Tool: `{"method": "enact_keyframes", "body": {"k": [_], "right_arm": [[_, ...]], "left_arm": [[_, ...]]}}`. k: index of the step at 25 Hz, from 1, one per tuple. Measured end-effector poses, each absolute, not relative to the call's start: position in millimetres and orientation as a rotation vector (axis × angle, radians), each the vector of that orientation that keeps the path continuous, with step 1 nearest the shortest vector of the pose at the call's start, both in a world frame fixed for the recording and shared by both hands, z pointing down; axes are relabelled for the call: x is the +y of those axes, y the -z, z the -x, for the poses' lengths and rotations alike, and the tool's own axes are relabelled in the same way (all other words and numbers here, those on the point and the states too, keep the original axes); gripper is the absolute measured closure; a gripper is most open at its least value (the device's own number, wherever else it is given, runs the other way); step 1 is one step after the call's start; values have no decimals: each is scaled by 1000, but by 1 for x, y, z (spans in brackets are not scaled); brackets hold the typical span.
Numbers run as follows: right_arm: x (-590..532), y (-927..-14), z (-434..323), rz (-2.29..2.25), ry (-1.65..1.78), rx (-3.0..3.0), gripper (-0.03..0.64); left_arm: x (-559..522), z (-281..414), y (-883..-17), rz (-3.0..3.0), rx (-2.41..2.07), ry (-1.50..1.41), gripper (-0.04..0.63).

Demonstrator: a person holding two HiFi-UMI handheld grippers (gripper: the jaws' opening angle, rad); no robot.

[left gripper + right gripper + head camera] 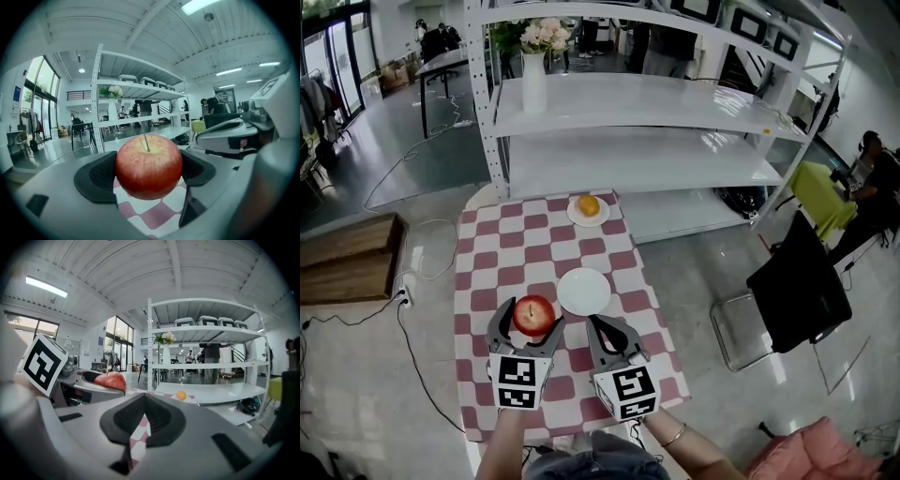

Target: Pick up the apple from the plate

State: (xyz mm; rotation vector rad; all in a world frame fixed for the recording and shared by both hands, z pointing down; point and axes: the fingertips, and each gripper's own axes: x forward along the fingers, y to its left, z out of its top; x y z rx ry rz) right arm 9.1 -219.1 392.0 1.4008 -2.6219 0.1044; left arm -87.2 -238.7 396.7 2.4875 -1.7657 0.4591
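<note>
L gripper (525, 330): red apple (533, 315), stem up.

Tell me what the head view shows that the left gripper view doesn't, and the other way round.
Only the head view: the empty white plate, and an orange on a second plate farther along the table. Only the left gripper view: the ceiling with its strip light, and the stem of the fruit. Both: the red apple clamped in the left gripper over the checked tablecloth, and the white shelf with a vase of flowers.
</note>
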Motion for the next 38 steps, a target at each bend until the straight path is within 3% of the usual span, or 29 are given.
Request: {"method": "enact_keyframes", "body": {"k": [38], "right_arm": [[-188,-394,10,-1381,-79,-2630,609]], "left_arm": [[-197,113,-411,-2426,-1712,-373,199]]}}
